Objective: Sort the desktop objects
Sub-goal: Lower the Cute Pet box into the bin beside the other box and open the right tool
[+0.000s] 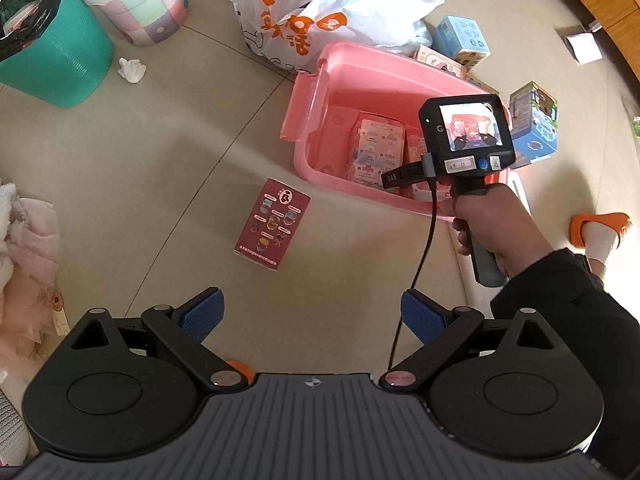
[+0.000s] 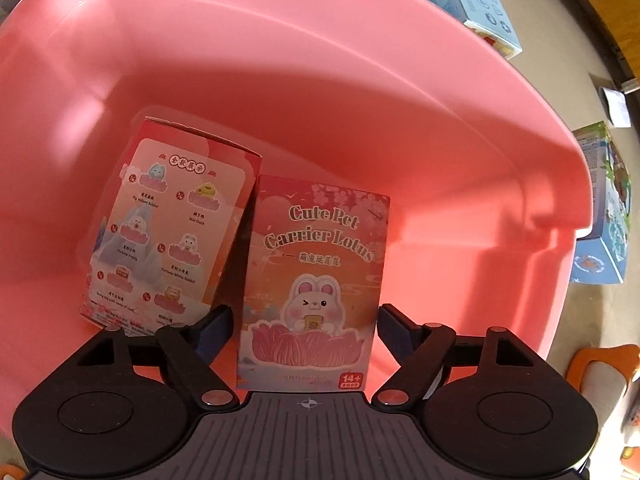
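Note:
A pink plastic bin stands on the tiled floor. Two pink toy boxes lie inside it: a "Cute Pet Carrier Lotus" box and, to its left, a second box leaning on it. My right gripper is down in the bin and open, its blue pads standing just off the sides of the lotus box. A dark red box lies on the floor left of the bin. My left gripper hangs open and empty above the floor, just short of that box.
Behind the bin lie a white shopping bag and several blue boxes. A teal bin with a black liner, a pastel bucket of toys and a crumpled tissue are at far left. Pink fabric lies at left, and a foot in an orange slipper at right.

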Action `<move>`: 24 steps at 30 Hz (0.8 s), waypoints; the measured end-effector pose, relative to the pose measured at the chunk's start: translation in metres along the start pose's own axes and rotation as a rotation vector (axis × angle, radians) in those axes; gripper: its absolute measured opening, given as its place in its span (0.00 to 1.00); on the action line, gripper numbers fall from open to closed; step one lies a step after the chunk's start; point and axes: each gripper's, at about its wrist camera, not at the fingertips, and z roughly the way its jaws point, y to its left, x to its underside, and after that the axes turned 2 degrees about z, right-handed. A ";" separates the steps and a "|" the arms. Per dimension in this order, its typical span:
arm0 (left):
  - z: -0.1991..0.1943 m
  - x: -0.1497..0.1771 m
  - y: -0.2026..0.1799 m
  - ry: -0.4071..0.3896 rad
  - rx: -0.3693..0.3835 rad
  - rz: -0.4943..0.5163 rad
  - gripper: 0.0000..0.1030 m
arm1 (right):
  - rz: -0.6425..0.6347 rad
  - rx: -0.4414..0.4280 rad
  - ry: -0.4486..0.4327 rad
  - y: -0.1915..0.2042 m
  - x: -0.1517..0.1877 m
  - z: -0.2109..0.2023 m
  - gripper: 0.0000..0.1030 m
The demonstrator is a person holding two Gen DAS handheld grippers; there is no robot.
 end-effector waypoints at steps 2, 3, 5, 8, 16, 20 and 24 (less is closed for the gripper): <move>0.001 -0.001 0.001 -0.002 -0.004 -0.002 0.94 | -0.001 0.000 -0.008 0.001 0.000 -0.004 0.79; 0.001 -0.002 0.001 -0.003 -0.005 -0.001 0.94 | 0.003 -0.003 -0.012 0.001 0.000 -0.007 0.81; 0.003 -0.003 0.002 -0.003 -0.001 0.009 0.94 | 0.013 -0.002 -0.022 0.000 0.000 -0.015 0.86; 0.006 -0.006 0.006 -0.011 -0.025 0.006 0.94 | 0.015 0.021 -0.066 -0.004 0.001 -0.035 0.93; -0.002 -0.005 0.001 -0.073 -0.030 0.064 0.94 | 0.062 -0.004 -0.187 -0.041 0.007 -0.096 0.94; -0.002 -0.001 -0.011 -0.111 -0.063 0.138 0.94 | 0.066 -0.022 -0.247 -0.065 0.016 -0.116 0.94; -0.003 0.002 -0.023 -0.151 -0.075 0.216 0.94 | 0.087 -0.041 -0.294 -0.077 0.045 -0.139 0.94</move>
